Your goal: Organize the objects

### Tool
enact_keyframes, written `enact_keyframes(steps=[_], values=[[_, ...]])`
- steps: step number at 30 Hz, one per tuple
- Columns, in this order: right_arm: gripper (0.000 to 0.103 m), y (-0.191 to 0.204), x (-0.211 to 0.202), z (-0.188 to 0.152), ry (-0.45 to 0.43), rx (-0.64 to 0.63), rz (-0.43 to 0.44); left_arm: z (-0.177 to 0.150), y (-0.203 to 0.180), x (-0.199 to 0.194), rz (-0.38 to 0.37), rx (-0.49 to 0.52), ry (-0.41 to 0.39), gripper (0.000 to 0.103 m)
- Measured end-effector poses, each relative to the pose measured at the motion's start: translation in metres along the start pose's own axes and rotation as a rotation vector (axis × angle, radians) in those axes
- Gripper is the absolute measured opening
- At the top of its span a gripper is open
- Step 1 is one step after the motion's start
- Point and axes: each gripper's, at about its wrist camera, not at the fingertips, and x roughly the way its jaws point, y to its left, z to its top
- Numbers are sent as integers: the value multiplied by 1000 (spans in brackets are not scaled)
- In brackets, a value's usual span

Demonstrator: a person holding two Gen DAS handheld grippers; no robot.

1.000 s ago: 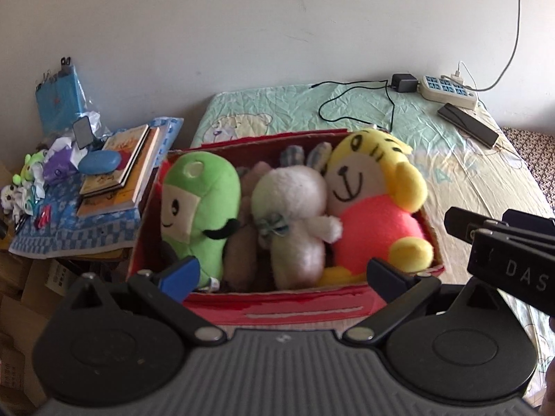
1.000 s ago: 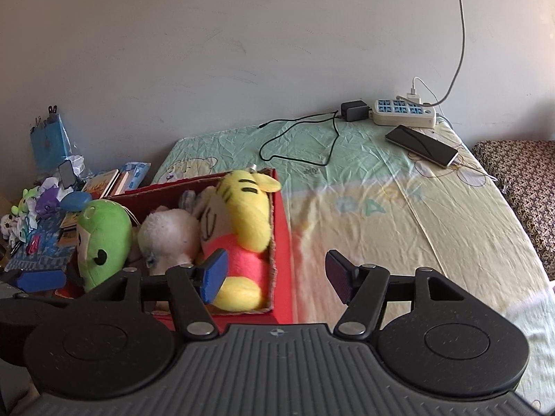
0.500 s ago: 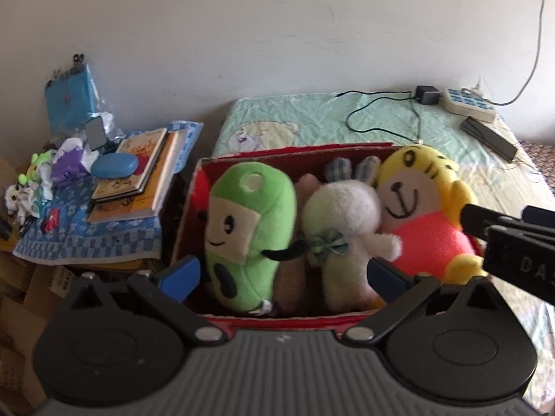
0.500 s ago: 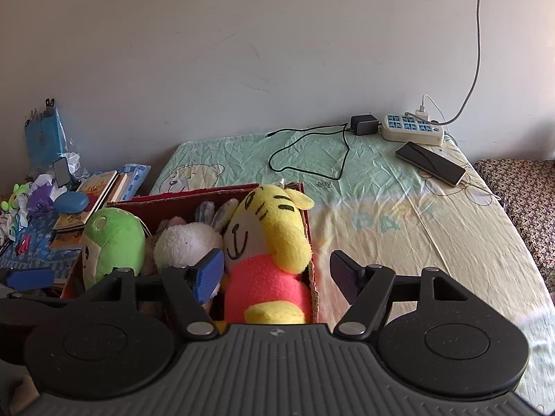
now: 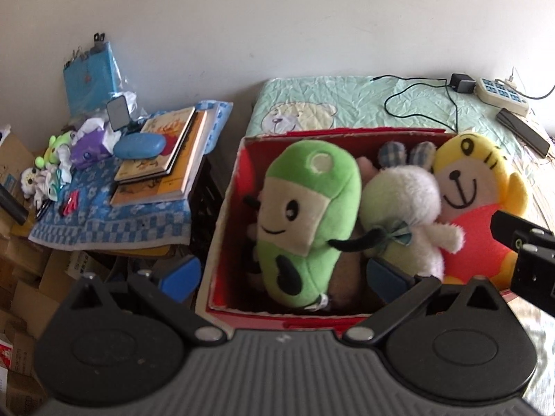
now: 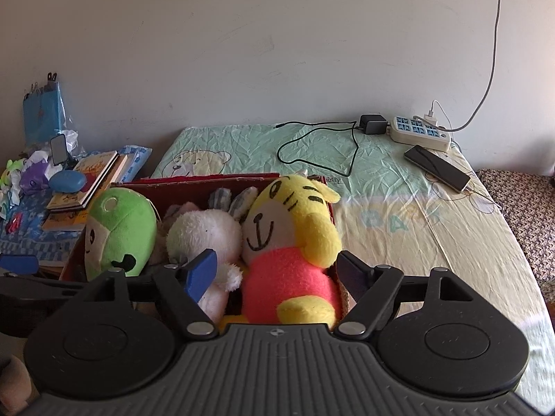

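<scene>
A red cardboard box stands on the bed at its left edge. Packed upright inside are a green plush, a white rabbit plush and a yellow tiger plush in a pink shirt. My left gripper is open in front of the box's left half, its fingers framing the green plush. My right gripper is open too, with the tiger plush showing between its fingers. It also shows at the right edge of the left wrist view.
Left of the bed, a blue checkered cloth carries stacked books, a blue case and small toys. A power strip, a phone and a black cable lie on the sheet. Cardboard boxes sit lower left.
Both grippers have moved left and closer to the box, so the box and plush toys have slid right in both views. Both stay open and the toys have not moved.
</scene>
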Motion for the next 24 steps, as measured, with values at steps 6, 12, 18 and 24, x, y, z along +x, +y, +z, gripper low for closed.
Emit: enact_keyframes(steps=[6, 12, 18, 24], values=[[78, 5, 4, 0, 8, -1, -1, -1, 3, 2, -10, 8, -1, 102], [79, 6, 10, 0, 22, -7, 0, -1, 1, 7, -18, 7, 17, 103], [79, 0, 16, 0, 38, 33, 10, -2, -2, 11, -9, 18, 30, 103], [79, -6, 19, -2, 46, 51, 17, -3, -6, 13, -5, 27, 38, 103]])
